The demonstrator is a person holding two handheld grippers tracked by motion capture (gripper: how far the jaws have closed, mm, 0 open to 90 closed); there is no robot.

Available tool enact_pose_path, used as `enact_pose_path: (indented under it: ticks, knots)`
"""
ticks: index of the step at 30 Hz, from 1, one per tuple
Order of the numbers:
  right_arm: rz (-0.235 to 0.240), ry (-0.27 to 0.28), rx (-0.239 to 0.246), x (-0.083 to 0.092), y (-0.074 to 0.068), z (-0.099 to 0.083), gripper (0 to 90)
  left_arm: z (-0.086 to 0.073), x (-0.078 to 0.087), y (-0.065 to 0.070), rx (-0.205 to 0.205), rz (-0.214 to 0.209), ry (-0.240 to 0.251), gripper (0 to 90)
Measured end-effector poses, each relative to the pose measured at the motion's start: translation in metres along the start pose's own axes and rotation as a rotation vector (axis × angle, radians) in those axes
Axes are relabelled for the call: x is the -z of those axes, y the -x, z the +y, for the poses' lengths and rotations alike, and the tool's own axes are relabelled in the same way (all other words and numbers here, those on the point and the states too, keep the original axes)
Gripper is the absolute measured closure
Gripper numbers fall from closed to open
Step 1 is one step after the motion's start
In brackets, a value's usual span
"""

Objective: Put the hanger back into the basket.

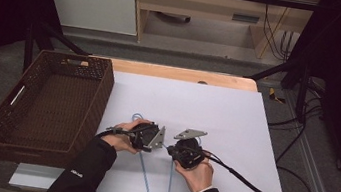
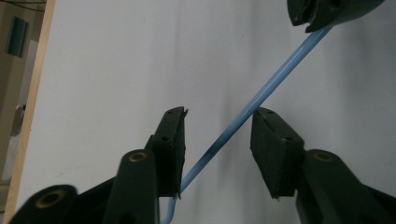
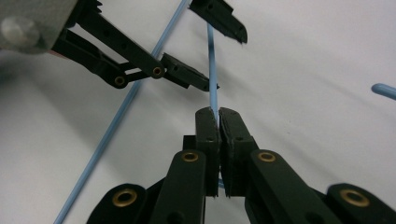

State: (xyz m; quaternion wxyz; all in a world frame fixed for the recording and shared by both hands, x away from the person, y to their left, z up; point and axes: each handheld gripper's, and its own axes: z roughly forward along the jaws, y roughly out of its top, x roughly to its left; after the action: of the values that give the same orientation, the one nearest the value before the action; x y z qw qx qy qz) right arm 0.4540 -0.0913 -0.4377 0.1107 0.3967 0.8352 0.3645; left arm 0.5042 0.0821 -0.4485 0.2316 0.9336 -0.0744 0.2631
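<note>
While the right claw (image 3: pixel 218 116) is clamped on the blue cord (image 3: pixel 213 74), it runs between the left claw's (image 2: pixel 218 135) parted jaws.

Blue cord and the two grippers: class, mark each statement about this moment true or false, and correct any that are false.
1. The right gripper has its jaws shut on the blue cord. True.
2. The left gripper is clamped on the cord. False: its jaws stand apart, with the cord running through the gap between them.
3. The brown wicker basket holds a coil of cord. False: nothing can be seen inside it.
4. The basket sits at the left side of the table, beside the white sheet. True.
5. The cord lies wholly on the sheet, far from both grippers. False: it passes between the two grippers and trails toward the table's near edge.
</note>
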Motion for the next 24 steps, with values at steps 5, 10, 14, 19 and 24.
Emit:
enact_pose_path:
  ticks: [5,10,14,19,24]
  knots:
    - [-0.003,-0.002,-0.001,0.001,0.001,0.0,87.7,0.002,-0.001,0.003,-0.081,0.021,-0.001,68.6]
    - [-0.006,0.004,0.012,0.002,0.002,0.0,87.7,0.004,-0.001,0.006,-0.108,0.029,0.0,74.1]
    - [-0.002,0.001,0.022,0.001,0.003,0.0,87.6,0.004,-0.002,0.009,-0.133,0.031,0.001,76.0]
    - [-0.004,0.007,0.016,0.003,0.002,0.0,87.6,0.007,0.003,0.008,-0.2,0.065,-0.047,77.7]
    - [-0.005,0.017,0.012,0.006,0.003,0.002,87.5,0.011,0.006,0.009,-0.219,0.054,-0.066,79.9]
